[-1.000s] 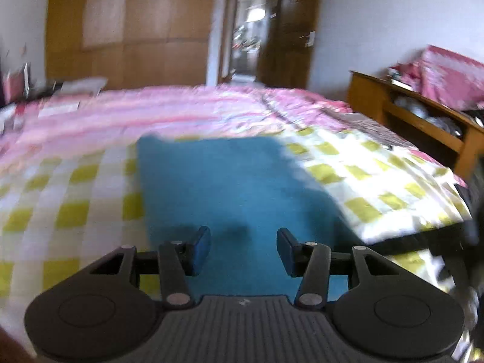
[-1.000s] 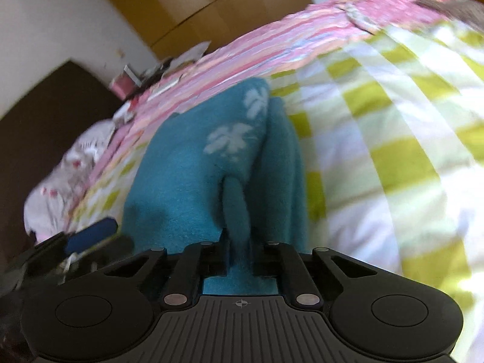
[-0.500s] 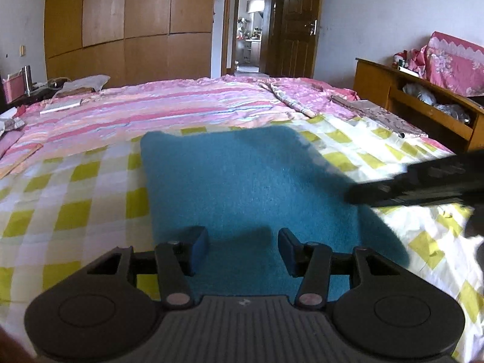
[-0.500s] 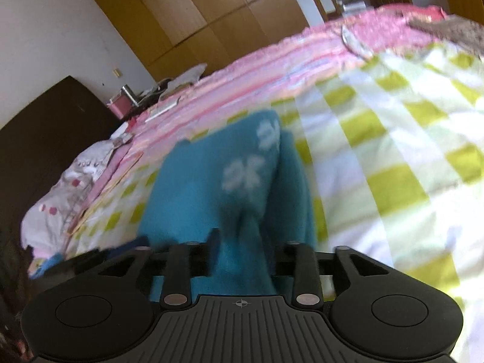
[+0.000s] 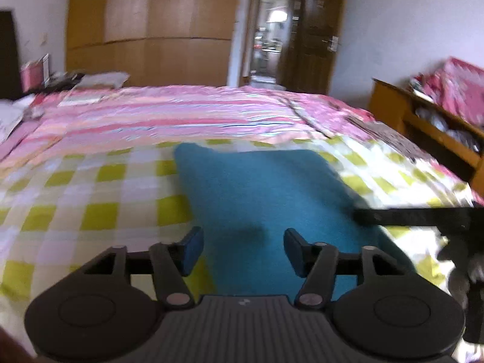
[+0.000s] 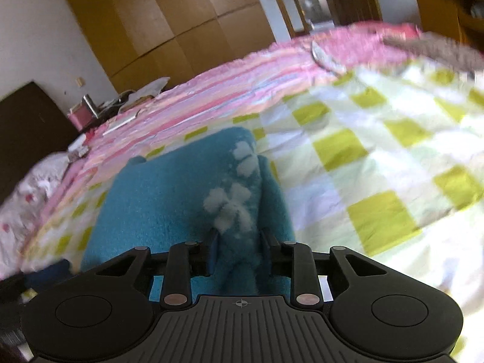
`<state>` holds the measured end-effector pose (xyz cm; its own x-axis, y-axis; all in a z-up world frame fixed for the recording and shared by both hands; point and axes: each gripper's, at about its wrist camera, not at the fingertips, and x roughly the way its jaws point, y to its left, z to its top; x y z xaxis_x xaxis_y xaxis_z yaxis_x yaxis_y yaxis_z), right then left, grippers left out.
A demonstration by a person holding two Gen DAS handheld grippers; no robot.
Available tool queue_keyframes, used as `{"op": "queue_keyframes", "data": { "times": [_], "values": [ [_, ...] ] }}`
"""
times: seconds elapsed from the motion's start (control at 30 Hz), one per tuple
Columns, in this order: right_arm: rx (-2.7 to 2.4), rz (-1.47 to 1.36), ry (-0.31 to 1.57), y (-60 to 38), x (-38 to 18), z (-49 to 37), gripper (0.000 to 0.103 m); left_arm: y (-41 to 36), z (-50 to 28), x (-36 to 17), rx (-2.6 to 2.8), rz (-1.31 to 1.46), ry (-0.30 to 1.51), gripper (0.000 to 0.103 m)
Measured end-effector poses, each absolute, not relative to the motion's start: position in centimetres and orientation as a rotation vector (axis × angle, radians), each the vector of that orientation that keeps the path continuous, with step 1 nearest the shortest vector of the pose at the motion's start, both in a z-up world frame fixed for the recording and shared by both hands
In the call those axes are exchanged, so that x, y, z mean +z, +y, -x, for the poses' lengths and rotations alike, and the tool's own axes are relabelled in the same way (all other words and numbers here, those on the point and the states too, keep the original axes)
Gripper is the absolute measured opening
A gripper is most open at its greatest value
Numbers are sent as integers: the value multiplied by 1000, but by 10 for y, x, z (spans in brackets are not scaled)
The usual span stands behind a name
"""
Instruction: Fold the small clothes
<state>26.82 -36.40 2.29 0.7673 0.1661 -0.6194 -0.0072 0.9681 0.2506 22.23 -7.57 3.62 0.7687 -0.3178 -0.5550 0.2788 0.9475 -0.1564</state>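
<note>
A bed [image 5: 90, 199] carries a yellow-and-white checked cover, with a pink striped quilt [image 5: 181, 115] spread beyond it. A wooden wardrobe [image 5: 151, 30] fills the far wall beside an open dark door [image 5: 317, 30]. A wooden shelf unit [image 5: 429, 133] at the right holds pink bedding.

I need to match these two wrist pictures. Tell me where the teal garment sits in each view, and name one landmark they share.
Left wrist view: the teal garment lies flat at lower centre, ahead of the left tool, on the yellow-checked sheet.
Right wrist view: the garment sits lower left of centre, a fold with white flower prints running between the right tool fingers.
Shared landmark: the wooden wardrobe behind the bed.
</note>
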Motion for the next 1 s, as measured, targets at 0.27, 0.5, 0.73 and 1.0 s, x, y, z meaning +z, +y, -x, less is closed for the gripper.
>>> {"op": "queue_keyframes", "data": {
  "times": [0.27, 0.5, 0.73, 1.0],
  "values": [
    [60, -154, 690, -354, 25, -266, 66, -72, -242, 11, -386, 131, 718, 72],
    [118, -305, 748, -376, 6, -287, 72, -84, -258, -4, -424, 168, 734, 90],
    [185, -601, 782, -392, -20, -289, 72, -74, -253, -6, -454, 197, 747, 87],
    [271, -536, 844, -360, -10, -245, 66, -48, -208, 2, -452, 139, 768, 84]
  ]
}}
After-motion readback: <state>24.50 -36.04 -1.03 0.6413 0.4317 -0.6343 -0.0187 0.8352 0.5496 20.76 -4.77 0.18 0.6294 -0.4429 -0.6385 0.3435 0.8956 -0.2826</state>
